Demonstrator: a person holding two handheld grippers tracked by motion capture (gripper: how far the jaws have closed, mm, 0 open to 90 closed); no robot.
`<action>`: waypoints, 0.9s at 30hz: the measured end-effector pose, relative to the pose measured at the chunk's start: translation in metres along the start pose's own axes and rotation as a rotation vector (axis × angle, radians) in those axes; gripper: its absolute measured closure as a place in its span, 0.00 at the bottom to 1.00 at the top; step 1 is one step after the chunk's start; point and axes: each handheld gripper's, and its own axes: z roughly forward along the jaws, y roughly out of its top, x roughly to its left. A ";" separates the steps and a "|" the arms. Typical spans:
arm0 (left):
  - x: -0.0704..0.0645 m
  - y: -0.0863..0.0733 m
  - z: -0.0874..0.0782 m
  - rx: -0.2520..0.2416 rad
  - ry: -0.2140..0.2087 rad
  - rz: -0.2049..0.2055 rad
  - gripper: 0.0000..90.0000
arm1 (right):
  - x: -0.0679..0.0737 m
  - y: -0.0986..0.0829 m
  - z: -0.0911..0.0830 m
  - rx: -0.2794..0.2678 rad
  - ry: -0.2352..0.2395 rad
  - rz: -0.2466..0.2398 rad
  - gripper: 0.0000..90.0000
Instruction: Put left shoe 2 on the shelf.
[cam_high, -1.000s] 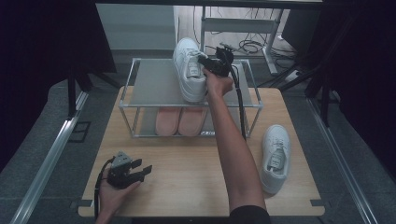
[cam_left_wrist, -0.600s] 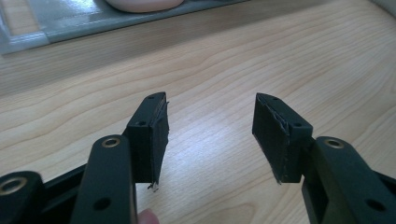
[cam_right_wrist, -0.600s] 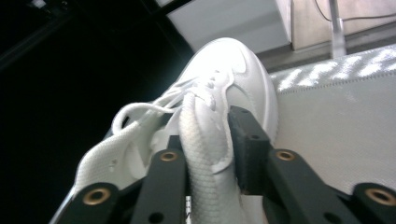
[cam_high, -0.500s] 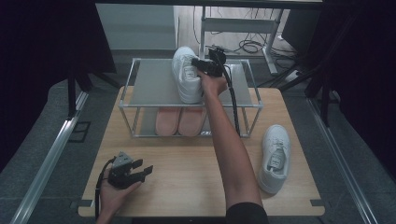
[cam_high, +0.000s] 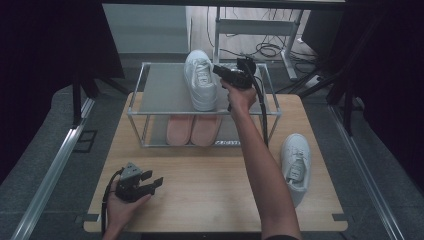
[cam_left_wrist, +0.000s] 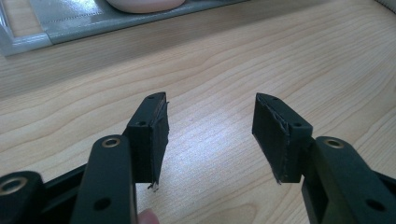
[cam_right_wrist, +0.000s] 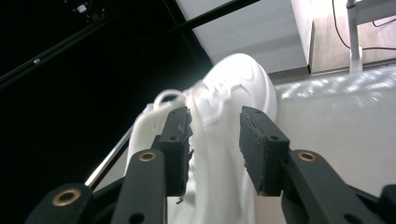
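A white sneaker (cam_high: 200, 80) lies on the top shelf of a metal-framed rack (cam_high: 160, 90), lengthwise front to back. My right gripper (cam_high: 218, 70) is at its right side, at the laced upper. In the right gripper view that sneaker (cam_right_wrist: 233, 88) shows in the gap of my right gripper (cam_right_wrist: 212, 112), whose jaws stand apart; it is open. A second white sneaker (cam_high: 295, 162) lies on the wooden table (cam_high: 210, 195) at the right. My left gripper (cam_high: 152, 181) rests low near the table's front left, open, with bare wood between its jaws (cam_left_wrist: 210, 100).
A pair of pink slippers (cam_high: 192, 130) sits on the rack's lower shelf; one toe (cam_left_wrist: 144, 4) shows at the top of the left gripper view. Black curtains flank the table. Cables and a desk frame (cam_high: 260, 30) lie beyond the rack.
My right gripper shifted a little to the left along the top shelf, and the sneaker there moved slightly left with it. The left gripper has stayed in place.
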 end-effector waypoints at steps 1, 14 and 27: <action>0.000 0.000 0.000 0.000 0.001 0.000 0.52 | -0.003 -0.003 -0.006 -0.002 0.005 0.002 0.74; 0.000 0.001 -0.003 -0.006 0.008 -0.001 0.52 | -0.013 -0.030 -0.036 0.035 0.051 -0.026 0.95; -0.001 0.001 -0.003 -0.005 0.008 0.002 0.52 | -0.012 -0.053 -0.032 0.089 0.062 -0.045 0.99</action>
